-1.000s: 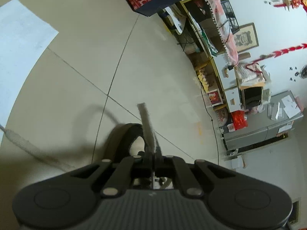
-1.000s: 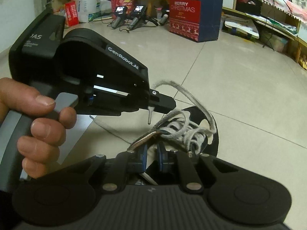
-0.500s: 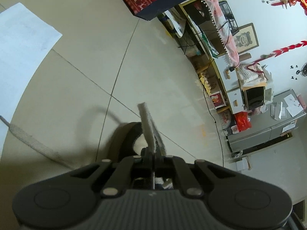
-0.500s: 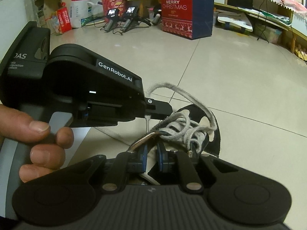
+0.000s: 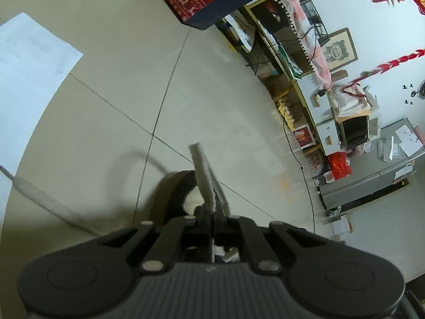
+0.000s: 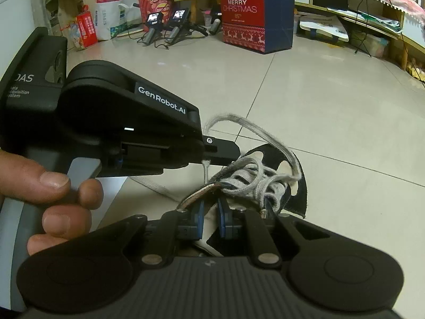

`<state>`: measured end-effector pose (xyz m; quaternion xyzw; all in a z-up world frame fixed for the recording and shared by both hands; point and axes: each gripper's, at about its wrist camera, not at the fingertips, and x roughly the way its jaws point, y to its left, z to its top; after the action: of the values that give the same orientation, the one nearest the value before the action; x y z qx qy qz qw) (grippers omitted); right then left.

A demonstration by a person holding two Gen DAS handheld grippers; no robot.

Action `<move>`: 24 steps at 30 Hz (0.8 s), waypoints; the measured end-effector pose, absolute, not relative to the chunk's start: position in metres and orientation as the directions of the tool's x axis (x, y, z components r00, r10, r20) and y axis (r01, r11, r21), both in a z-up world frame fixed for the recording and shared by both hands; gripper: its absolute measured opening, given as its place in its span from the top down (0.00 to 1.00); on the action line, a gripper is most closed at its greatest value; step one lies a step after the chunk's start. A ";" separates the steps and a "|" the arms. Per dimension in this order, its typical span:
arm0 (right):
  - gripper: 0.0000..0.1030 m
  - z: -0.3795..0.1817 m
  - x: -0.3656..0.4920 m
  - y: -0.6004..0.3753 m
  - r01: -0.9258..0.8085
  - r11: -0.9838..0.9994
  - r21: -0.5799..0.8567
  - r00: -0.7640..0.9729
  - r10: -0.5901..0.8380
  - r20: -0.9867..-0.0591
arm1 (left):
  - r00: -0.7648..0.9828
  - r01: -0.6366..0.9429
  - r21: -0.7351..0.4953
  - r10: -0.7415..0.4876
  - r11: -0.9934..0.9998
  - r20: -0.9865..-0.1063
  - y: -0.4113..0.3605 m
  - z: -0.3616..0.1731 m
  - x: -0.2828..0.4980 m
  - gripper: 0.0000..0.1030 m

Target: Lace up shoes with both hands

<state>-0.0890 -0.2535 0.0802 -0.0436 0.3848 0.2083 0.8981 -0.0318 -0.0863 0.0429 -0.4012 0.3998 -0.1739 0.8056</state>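
Grey lace (image 5: 204, 180) is pinched in the left hand-held gripper (image 5: 212, 215); the right hand-held gripper (image 6: 211, 212), narrowly parted, grips the shoe (image 6: 297, 186) tongue. Mid-threading; next, aim the tip at an eyelet.

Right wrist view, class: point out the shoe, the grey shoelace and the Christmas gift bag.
shoe (image 6: 298, 186): right wrist view, black side edge.
grey shoelace (image 6: 255, 127): right wrist view, raised loop.
Christmas gift bag (image 6: 243, 24): right wrist view, red front panel.

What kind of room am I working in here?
Probably a lived-in home room, used partly for storage. The shoe sits on a tiled floor, with a Merry Christmas gift bag, cluttered low shelves and red festive decorations on the wall.
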 end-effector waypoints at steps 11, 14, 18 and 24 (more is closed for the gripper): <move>0.88 0.081 -0.089 -0.255 -0.396 0.913 0.094 0.613 0.339 -0.714 | 0.613 -0.039 -0.770 -0.593 0.637 -0.522 -0.088 0.043 -0.033 0.98; 0.88 0.082 -0.088 -0.255 -0.394 0.914 0.096 0.612 0.339 -0.714 | 0.611 -0.039 -0.768 -0.593 0.639 -0.524 -0.088 0.043 -0.033 0.98; 0.88 0.082 -0.088 -0.254 -0.401 0.912 0.085 0.610 0.336 -0.717 | 0.608 -0.027 -0.763 -0.595 0.646 -0.526 -0.089 0.043 -0.035 0.98; 0.84 0.088 -0.084 -0.252 -0.446 0.894 0.035 0.581 0.319 -0.748 | 0.610 0.023 -0.736 -0.592 0.677 -0.527 -0.093 0.048 -0.038 0.98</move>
<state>-0.0838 -0.2519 0.0879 -0.0783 0.4034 0.2159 0.8857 -0.0385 -0.0934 0.0476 -0.3558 0.4003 -0.1867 0.8236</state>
